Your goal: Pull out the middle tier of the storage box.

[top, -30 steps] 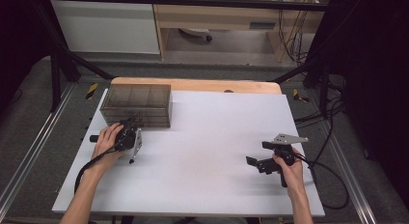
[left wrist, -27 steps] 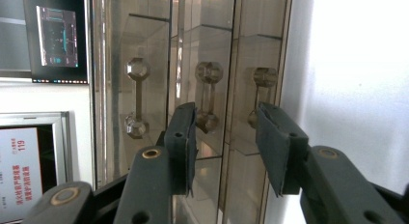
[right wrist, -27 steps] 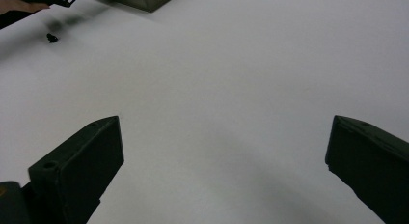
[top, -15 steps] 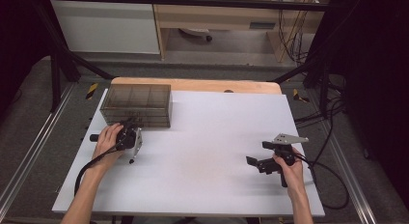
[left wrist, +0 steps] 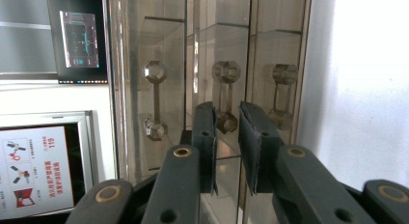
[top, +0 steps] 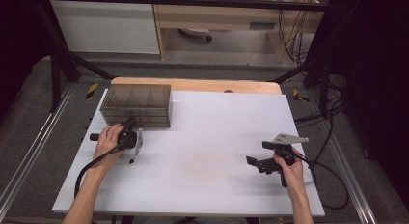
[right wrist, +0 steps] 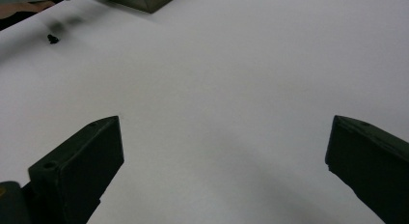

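Two grippers on the table, and we see the left gripper (top: 131,123) pressed up to the front of the smoky drawer cabinet (top: 137,104) at the far left corner, its jaws nearly together around the middle drawer's handle (left wrist: 225,96). Across the white table (top: 207,151), the right gripper (top: 258,162) rests with jaws spread wide, holding nothing.

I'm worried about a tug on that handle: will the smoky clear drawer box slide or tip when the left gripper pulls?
The drawer box looks like thin hollow plastic, so probably light and apt to slide on the smooth white table. Low and wide, it seems unlikely to tip. The left gripper is narrowed around a small knobbed handle, which may slip.
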`<state>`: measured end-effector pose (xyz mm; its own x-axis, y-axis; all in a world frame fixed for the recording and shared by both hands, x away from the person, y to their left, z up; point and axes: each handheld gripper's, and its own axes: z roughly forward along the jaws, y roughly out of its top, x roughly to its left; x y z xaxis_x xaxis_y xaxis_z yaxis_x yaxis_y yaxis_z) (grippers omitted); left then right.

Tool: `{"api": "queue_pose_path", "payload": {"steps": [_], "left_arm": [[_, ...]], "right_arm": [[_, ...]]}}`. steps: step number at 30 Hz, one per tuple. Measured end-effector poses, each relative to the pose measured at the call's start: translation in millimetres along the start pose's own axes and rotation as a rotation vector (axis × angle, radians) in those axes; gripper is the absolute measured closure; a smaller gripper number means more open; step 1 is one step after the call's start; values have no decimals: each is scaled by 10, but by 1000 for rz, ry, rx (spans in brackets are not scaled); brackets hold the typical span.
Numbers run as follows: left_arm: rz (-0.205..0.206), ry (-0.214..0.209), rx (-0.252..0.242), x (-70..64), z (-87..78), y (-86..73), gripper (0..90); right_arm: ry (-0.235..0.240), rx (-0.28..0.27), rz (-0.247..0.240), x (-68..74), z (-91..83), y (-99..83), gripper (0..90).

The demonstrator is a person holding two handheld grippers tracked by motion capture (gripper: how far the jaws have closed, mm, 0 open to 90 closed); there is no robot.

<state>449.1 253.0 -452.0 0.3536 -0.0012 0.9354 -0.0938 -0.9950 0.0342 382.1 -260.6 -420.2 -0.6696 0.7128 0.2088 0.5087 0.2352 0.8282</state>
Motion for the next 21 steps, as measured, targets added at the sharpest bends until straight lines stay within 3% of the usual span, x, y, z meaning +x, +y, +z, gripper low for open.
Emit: {"api": "queue_pose_path", "payload": {"steps": [21], "left_arm": [[25, 39, -10, -48, 3, -15, 791]], "right_arm": [[-1, -2, 1, 1, -1, 1, 5]]}}
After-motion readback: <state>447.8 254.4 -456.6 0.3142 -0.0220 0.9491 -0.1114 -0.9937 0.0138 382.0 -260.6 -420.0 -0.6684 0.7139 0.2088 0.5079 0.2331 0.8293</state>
